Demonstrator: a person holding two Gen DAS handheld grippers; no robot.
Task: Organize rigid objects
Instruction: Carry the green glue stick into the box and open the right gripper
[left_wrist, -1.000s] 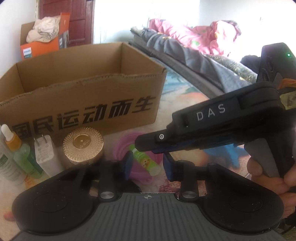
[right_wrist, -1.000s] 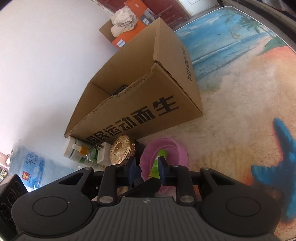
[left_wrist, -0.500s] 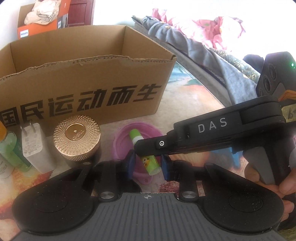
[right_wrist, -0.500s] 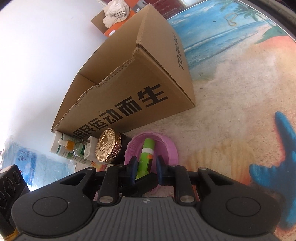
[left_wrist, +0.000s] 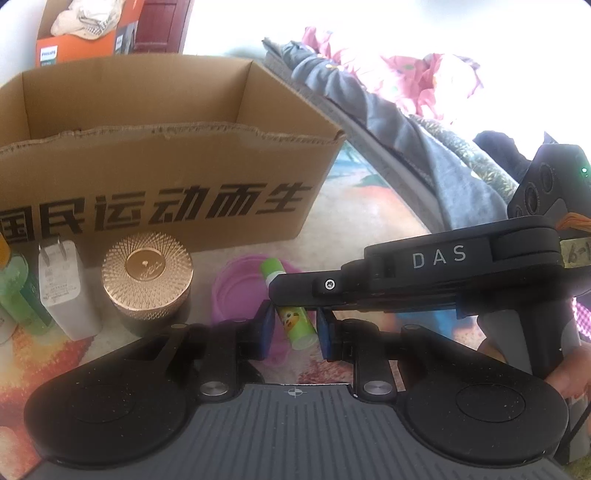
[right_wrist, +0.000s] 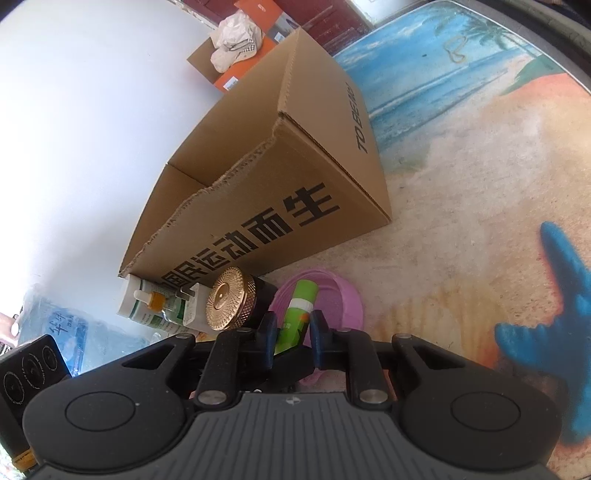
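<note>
A green tube (left_wrist: 293, 323) with a white band lies in a pink bowl (left_wrist: 236, 291) on the beach-print mat. My left gripper (left_wrist: 295, 330) straddles its lower end; its jaws are closing and both blue pads touch the tube's sides. My right gripper (left_wrist: 277, 295) reaches in from the right, held by a hand (left_wrist: 569, 380), and crosses the tube's middle. In the right wrist view the right gripper (right_wrist: 293, 334) has the tube (right_wrist: 301, 299) between its closing jaws, with a thin gap showing at one pad. The bowl (right_wrist: 340, 299) sits just beyond.
An open cardboard box (left_wrist: 147, 166) with black lettering stands right behind the bowl (right_wrist: 295, 184). Left of the bowl stand a gold-lidded jar (left_wrist: 147, 280), a white charger plug (left_wrist: 62, 288) and green bottles (right_wrist: 147, 302). Bedding (left_wrist: 406, 110) lies at the right; an orange box (left_wrist: 74, 48) sits far back.
Both grippers' jaws have narrowed around the green tube. The left view has rolled a little and drawn closer to the bowl. The tube still lies in the bowl.
</note>
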